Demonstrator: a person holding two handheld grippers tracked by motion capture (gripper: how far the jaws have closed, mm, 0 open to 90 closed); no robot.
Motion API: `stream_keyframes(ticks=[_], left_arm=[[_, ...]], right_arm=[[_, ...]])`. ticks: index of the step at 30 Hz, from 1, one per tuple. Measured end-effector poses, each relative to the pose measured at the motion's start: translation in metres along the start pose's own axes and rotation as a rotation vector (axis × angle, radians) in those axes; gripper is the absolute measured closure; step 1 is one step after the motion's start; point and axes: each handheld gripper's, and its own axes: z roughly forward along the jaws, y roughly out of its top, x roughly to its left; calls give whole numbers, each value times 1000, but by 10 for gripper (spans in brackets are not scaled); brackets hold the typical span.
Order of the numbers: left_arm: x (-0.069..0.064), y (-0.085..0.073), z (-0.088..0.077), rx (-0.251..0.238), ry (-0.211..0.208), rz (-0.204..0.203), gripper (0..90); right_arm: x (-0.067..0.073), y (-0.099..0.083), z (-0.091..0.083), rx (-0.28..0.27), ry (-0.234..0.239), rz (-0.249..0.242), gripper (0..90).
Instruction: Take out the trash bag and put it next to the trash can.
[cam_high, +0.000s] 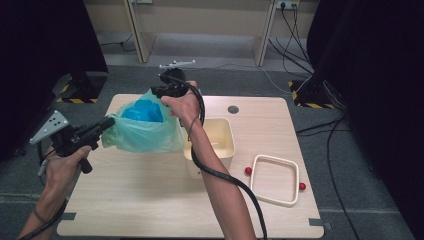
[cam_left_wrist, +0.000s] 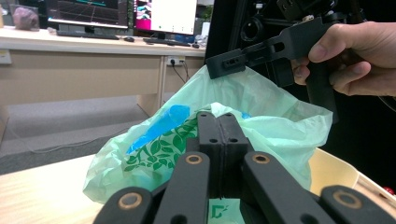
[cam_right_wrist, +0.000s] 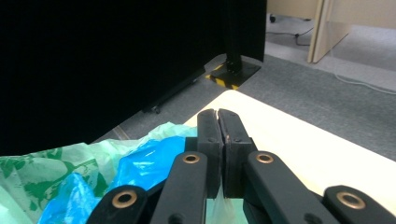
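A pale green plastic bag printed with leaves hangs over the left half of the table, with something blue inside it. My left gripper comes in from the left and is shut on the bag's left rim. My right gripper is shut on the far rim and holds it up. In the left gripper view my jaws are pressed together over the bag, and the right gripper pinches its top edge. In the right gripper view the right gripper has film caught between its jaws, beside the blue stuff.
A cream square bin stands mid-table, just right of the bag. A cream square frame lies to the right, with a small red ball and another red ball at its sides. Dark screens flank the wooden table.
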Motion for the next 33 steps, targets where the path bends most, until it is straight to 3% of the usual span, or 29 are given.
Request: stream_keyframes(ticks=[12, 19, 22, 28, 33], left_arm=[[20, -26, -10, 49, 50, -33, 899], [20, -56, 4, 119, 51, -56, 899], [19, -65, 10, 122, 50, -79, 899], [16, -77, 25, 159, 82, -49, 898], [12, -90, 39, 188, 85, -59, 894]], right_arm=[[8, -16, 40, 58, 14, 9, 887], [5, -35, 55, 109, -8, 12, 883], [3, -43, 60, 144, -34, 1, 881], [0, -55, 69, 190, -64, -14, 875], [-2, -64, 76, 228, -93, -37, 856]])
